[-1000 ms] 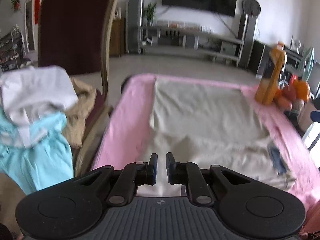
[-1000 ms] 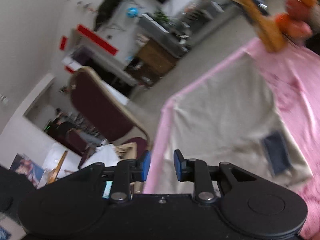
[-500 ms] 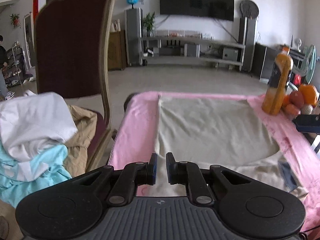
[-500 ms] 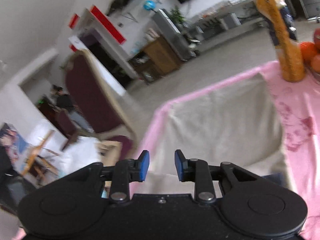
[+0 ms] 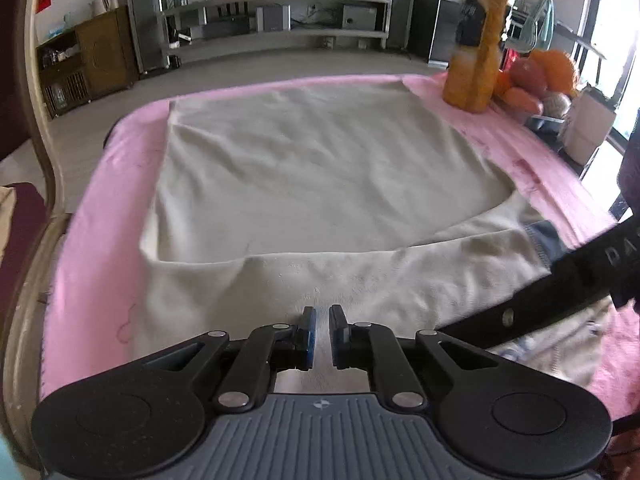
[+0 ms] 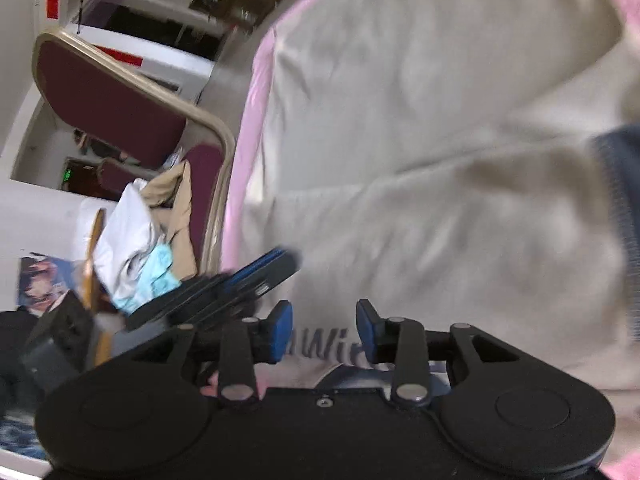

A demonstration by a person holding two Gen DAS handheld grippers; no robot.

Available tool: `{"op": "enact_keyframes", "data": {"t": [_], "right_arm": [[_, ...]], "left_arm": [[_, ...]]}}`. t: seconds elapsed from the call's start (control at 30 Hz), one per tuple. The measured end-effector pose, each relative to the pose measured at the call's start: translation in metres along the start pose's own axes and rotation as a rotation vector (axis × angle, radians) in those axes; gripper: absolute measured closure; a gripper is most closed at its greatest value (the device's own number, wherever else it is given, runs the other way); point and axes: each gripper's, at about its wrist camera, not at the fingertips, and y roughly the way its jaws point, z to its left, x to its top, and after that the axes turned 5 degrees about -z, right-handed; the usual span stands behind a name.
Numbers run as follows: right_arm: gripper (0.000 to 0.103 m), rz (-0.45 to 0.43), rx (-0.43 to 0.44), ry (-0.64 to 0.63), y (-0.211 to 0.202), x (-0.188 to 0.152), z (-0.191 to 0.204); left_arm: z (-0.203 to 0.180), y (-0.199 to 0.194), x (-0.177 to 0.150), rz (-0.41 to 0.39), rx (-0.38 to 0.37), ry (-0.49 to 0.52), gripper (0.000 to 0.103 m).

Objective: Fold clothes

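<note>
While both claws hover over the cream shirt spread on the pink surface (left claw narrow, right claw wide, neither holding), next: grip its near hem.

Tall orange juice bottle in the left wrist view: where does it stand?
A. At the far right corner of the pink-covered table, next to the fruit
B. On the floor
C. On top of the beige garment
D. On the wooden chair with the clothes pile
A: the tall orange juice bottle stands on the pink table cover, beside the fruit and off the beige garment.
</note>
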Motion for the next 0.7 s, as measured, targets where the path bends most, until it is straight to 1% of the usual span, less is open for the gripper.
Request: {"op": "enact_keyframes", "data": {"t": [0.07, 0.13, 0.17, 0.2, 0.23, 0.27, 0.3, 0.33, 0.37, 0.4, 0.43, 0.47, 0.5, 0.53, 0.6, 0.63, 0.7], "right_arm": [[0.069, 0.013, -0.006, 0.026, 0.007, 0.005, -0.008], [0.076, -0.010, -0.011, 0.104, 0.000, 0.013, -0.026], [0.082, -0.023, -0.011, 0.151, -0.005, 0.017, -0.035], [0.086, -0.051, -0.019, 0.199, -0.013, 0.020, -0.045], [0.086, -0.118, -0.051, 0.249, -0.030, 0.017, -0.055], [0.091, -0.186, -0.083, 0.299, -0.046, 0.015, -0.064], [0.097, -0.253, -0.115, 0.349, -0.063, 0.013, -0.074], [0.097, -0.321, -0.147, 0.399, -0.080, 0.011, -0.083], [0.101, -0.388, -0.180, 0.449, -0.097, 0.009, -0.093], [0.101, -0.457, -0.220, 0.488, -0.113, 0.006, -0.100], [0.097, -0.527, -0.281, 0.501, -0.129, 0.001, -0.098], [0.085, -0.585, -0.327, 0.499, -0.141, -0.004, -0.095], [0.081, -0.607, -0.329, 0.457, -0.146, -0.008, -0.087], [0.081, -0.628, -0.330, 0.416, -0.151, -0.013, -0.079], [0.080, -0.657, -0.318, 0.334, -0.158, -0.021, -0.062], [0.079, -0.617, -0.267, 0.303, -0.148, -0.022, -0.055], [0.079, -0.501, -0.189, 0.245, -0.125, -0.026, -0.046]], "left_arm": [[0.023, 0.012, 0.000, 0.013, 0.048, -0.108, 0.091], [0.048, 0.015, 0.000, 0.015, 0.049, -0.248, 0.091], [0.056, 0.013, 0.001, 0.004, 0.100, -0.284, 0.091], [0.063, 0.010, 0.001, -0.008, 0.156, -0.315, 0.091], [0.067, 0.006, 0.000, -0.027, 0.242, -0.324, 0.093], [0.073, 0.001, -0.001, -0.039, 0.341, -0.338, 0.093], [0.079, -0.004, -0.002, -0.041, 0.415, -0.353, 0.094], [0.086, -0.009, -0.004, -0.042, 0.465, -0.377, 0.094], [0.092, -0.015, -0.007, -0.043, 0.514, -0.403, 0.094], [0.096, -0.022, -0.009, -0.046, 0.530, -0.418, 0.094], [0.096, -0.029, -0.010, -0.056, 0.524, -0.428, 0.095], [0.093, -0.037, -0.010, -0.068, 0.496, -0.429, 0.095], [0.087, -0.042, -0.010, -0.078, 0.459, -0.415, 0.094], [0.081, -0.047, -0.010, -0.087, 0.422, -0.399, 0.094], [0.062, -0.051, -0.010, -0.090, 0.317, -0.353, 0.093], [0.052, -0.052, -0.011, -0.088, 0.269, -0.330, 0.090], [0.033, -0.048, -0.013, -0.075, 0.205, -0.259, 0.087]]}}
